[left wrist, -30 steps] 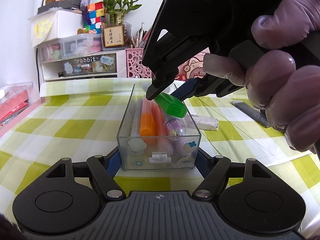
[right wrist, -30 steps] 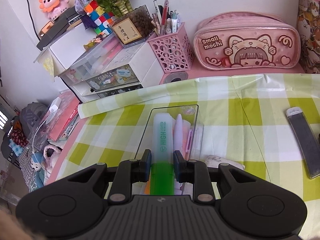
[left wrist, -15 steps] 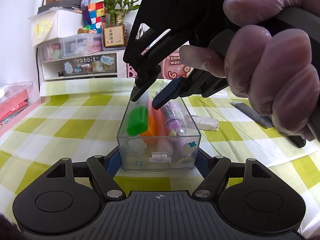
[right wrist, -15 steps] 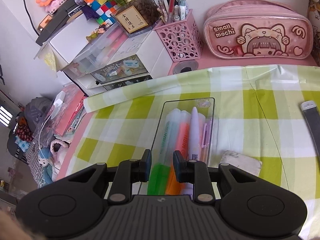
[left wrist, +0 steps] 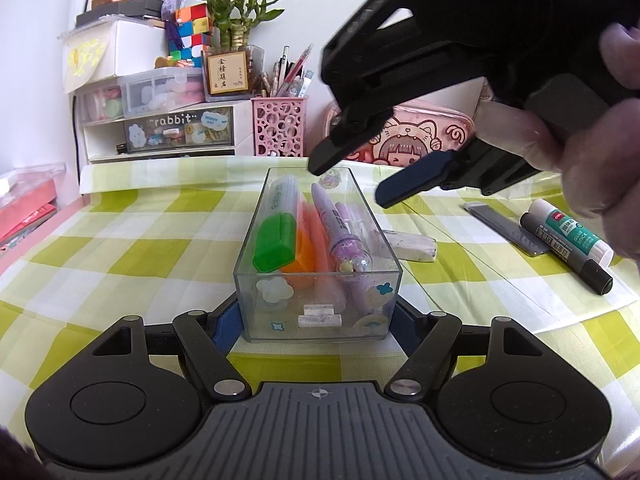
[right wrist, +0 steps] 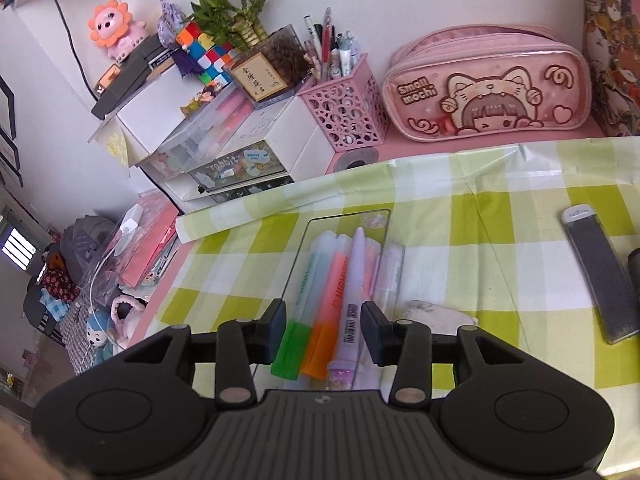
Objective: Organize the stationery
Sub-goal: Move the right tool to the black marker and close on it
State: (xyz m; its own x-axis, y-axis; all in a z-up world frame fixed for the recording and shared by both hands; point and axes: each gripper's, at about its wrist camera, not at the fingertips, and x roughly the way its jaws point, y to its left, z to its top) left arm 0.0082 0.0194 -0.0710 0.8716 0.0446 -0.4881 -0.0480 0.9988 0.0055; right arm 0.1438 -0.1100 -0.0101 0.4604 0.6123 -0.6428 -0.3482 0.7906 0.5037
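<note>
Inventory: green highlighter [left wrist: 276, 242] lay in clear box [left wrist: 320, 312], mid-surface, beside orange and purple pens. My left tongs [left wrist: 316, 320] clamped the box's near end; my right tongs [right wrist: 324, 326] had just been opening, empty, above it.

L gripper [left wrist: 318, 322] is kept clamped, jaws level w/ the table. R gripper [left wrist: 346, 182] is held higher, angled down, jaws just opened, nothing between; gloved hand [left wrist: 592, 148] prob. wrapped round its handle.

Three markers [left wrist: 280, 236] lie side by side in a box [left wrist: 318, 320] on the tablecloth [left wrist: 140, 248]. An eraser [left wrist: 412, 245] lies just right of the box, a glue stick [left wrist: 568, 240] farther right.
</note>
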